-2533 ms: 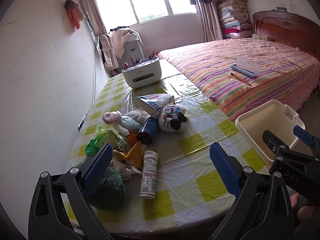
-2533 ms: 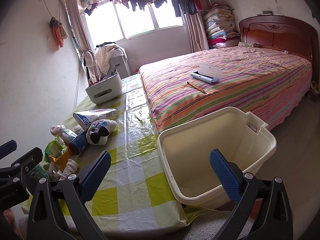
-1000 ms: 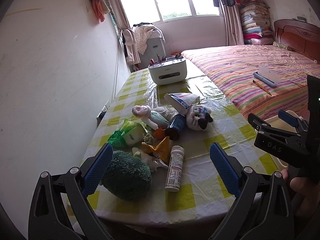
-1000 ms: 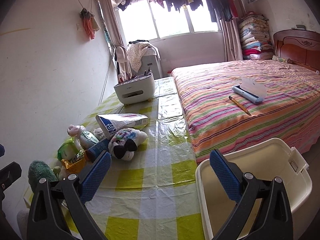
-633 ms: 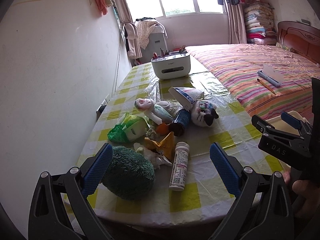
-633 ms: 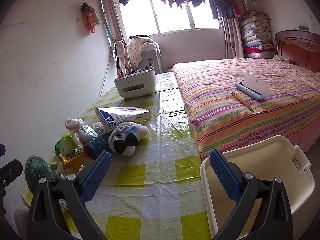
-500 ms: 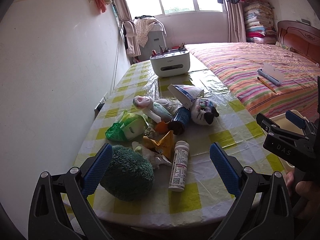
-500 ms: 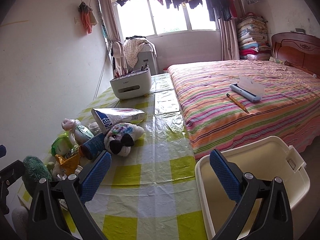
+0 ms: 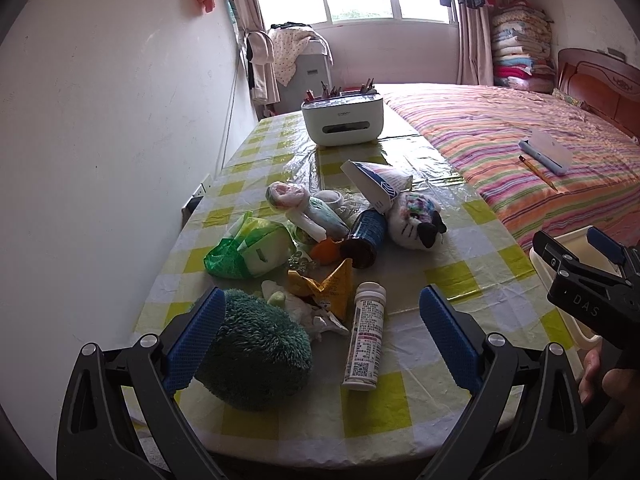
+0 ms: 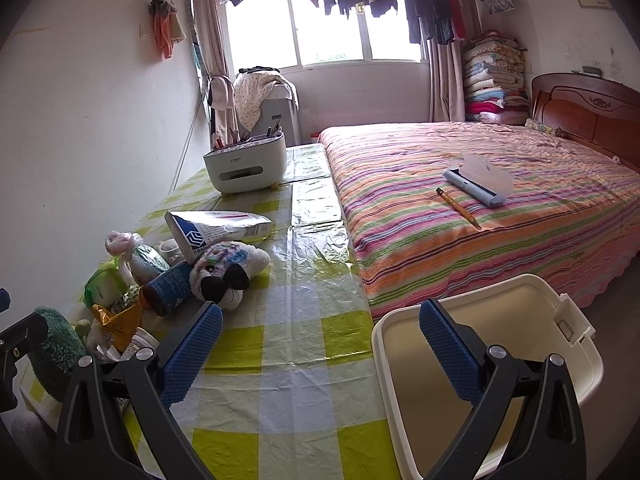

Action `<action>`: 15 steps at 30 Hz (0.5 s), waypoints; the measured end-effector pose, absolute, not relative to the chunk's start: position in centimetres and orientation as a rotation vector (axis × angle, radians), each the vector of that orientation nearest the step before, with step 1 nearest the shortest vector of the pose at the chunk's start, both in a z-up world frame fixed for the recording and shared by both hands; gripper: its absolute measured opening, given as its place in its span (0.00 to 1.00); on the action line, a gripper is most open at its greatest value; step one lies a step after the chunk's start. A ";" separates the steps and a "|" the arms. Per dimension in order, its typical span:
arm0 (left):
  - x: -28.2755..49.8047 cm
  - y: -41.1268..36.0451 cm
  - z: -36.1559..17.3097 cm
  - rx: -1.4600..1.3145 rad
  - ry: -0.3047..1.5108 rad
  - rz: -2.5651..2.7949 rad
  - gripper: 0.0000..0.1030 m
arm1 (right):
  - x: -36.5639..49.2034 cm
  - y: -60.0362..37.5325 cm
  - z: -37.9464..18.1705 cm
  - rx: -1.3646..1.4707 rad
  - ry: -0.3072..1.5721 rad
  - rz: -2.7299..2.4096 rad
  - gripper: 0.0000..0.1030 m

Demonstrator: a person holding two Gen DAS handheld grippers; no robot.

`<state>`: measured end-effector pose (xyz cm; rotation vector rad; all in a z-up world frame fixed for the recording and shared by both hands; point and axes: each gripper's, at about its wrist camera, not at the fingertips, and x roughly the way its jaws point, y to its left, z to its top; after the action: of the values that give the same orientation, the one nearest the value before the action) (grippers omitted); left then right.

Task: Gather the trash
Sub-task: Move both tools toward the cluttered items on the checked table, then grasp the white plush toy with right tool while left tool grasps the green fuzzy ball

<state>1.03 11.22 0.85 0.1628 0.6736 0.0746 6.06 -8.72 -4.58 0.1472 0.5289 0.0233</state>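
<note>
A heap of clutter lies on the yellow-checked table: a white pill bottle on its side, a crumpled yellow wrapper, a green plastic bag, a dark blue can, a blue-and-white carton and plush toys. My left gripper hovers open over the near edge of the heap, empty, with the pill bottle between its fingers' line. A cream plastic bin stands beside the table. My right gripper is open and empty, straddling the table edge and the bin rim.
A green furry plush sits by the left fingertip. A white desk organiser stands at the table's far end. A striped bed with a pencil and a lint roller runs along the right. A wall borders the table's left side.
Both grippers shifted left and pulled back slightly; the heap now sits nearer the centre of the left view. Both stayed open, and nothing on the table moved.
</note>
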 end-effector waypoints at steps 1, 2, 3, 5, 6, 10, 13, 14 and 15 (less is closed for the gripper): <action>1.0 11.4 0.8 0.163 0.673 0.078 0.93 | 6.1 -8.6 -4.6 0.146 0.532 0.025 0.94; 1.0 11.6 0.8 0.164 0.673 0.082 0.93 | 6.3 -8.5 -4.6 0.143 0.536 0.027 0.94; 1.0 11.8 0.8 0.165 0.674 0.084 0.93 | 6.4 -8.4 -4.7 0.141 0.541 0.030 0.94; 1.0 12.5 0.7 0.164 0.676 0.094 0.93 | 6.6 -8.1 -4.7 0.140 0.549 0.041 0.94; 0.9 12.9 0.7 0.162 0.679 0.102 0.93 | 6.8 -7.9 -4.7 0.138 0.552 0.047 0.94; 0.8 14.6 0.4 0.145 0.696 0.135 0.93 | 7.5 -6.8 -4.6 0.124 0.561 0.085 0.94; 0.6 15.9 0.2 0.137 0.704 0.157 0.93 | 8.3 -5.7 -4.4 0.114 0.572 0.130 0.94; 0.6 16.3 0.1 0.135 0.707 0.163 0.93 | 8.7 -5.3 -4.3 0.110 0.576 0.143 0.94; 0.5 16.7 0.1 0.132 0.710 0.170 0.93 | 9.1 -4.9 -4.2 0.109 0.580 0.160 0.94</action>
<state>0.50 16.71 0.07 0.1316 0.7098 0.1699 9.10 -4.93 -4.21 0.1085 0.5803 0.1598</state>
